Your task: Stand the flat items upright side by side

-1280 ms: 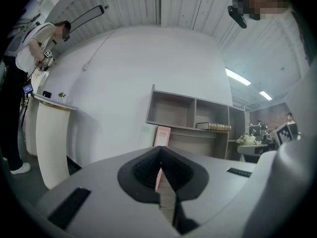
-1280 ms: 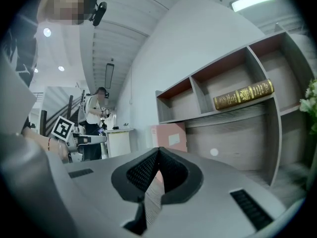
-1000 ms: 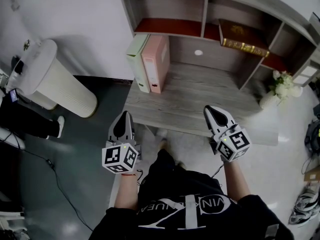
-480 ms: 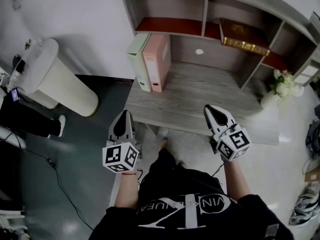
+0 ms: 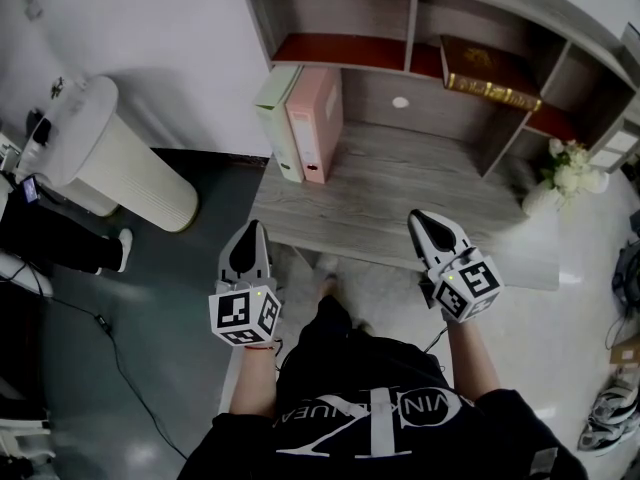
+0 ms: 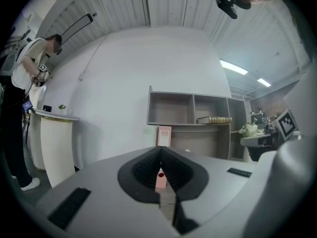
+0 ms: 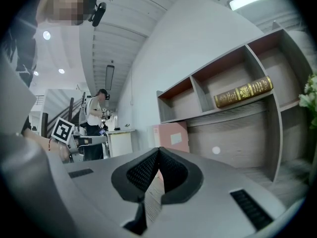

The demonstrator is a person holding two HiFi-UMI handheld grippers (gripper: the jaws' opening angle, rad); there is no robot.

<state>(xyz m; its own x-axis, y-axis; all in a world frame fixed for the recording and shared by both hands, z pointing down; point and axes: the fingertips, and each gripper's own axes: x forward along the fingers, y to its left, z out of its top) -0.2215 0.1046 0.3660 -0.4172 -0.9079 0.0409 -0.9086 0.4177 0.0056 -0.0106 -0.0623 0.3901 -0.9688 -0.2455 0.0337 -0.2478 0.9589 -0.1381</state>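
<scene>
Cool, even light from ceiling strip lights (image 6: 233,67) casts soft shadows and a sheen on the floor (image 5: 570,348); both gripper views bulge and darken at their edges.

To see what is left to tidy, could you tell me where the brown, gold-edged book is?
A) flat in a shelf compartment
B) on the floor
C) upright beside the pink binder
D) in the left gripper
A: the brown, gold-edged book lies flat in a compartment of the grey wooden shelf, apart from the upright pink binder on the grey wooden desk.
</scene>
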